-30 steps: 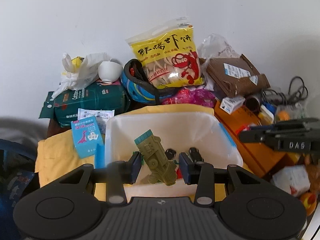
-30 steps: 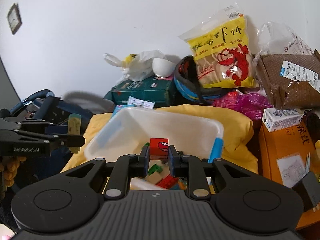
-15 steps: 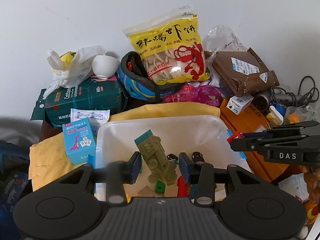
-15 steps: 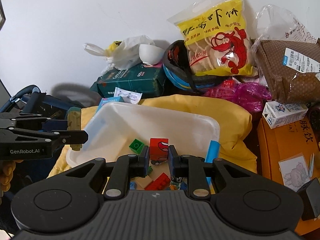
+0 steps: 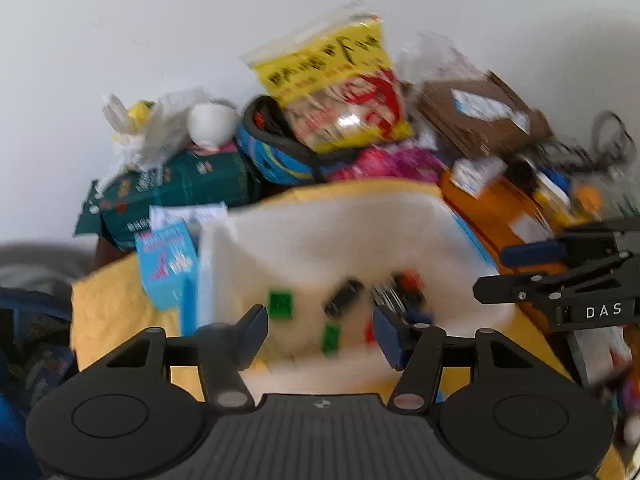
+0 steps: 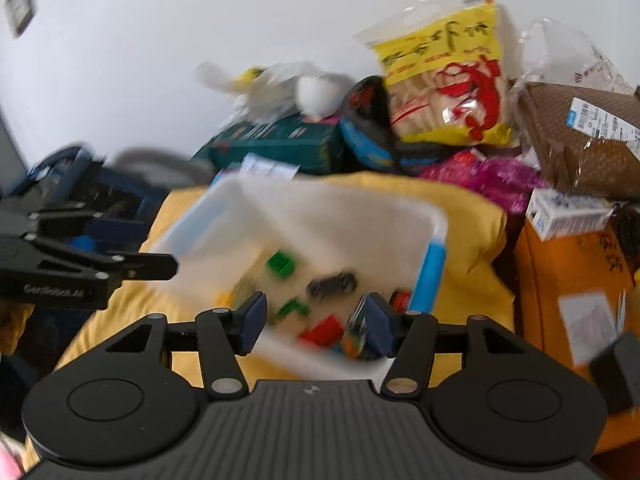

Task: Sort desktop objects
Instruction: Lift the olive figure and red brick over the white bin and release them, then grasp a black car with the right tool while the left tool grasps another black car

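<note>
Motion blur smears both views. A white plastic bin (image 5: 340, 236) (image 6: 340, 216) sits on a yellow cloth (image 5: 112, 312) and holds loose toys: green bricks (image 5: 280, 303) (image 6: 281, 265), a black toy car (image 5: 344, 298) (image 6: 332, 283) and red pieces (image 6: 322, 330). My left gripper (image 5: 320, 324) hangs open over the bin's near edge with nothing between its fingers. My right gripper (image 6: 314, 312) is open and empty too, just above the bin's near corner. Each shows side-on in the other's view, the right gripper (image 5: 504, 272) beside the bin's right wall, the left gripper (image 6: 148, 248) beside its left wall.
Clutter is piled against the white wall: a yellow snack bag (image 5: 340, 88), a dark green box (image 5: 176, 184), a blue helmet (image 5: 276, 156), a brown parcel (image 6: 580, 144), an orange box (image 6: 568, 280). A light blue carton (image 5: 166, 264) stands left of the bin.
Both grippers have opened. The olive-green toy has left the left gripper and the red block the right one; both grippers have shifted quickly over the bin.
</note>
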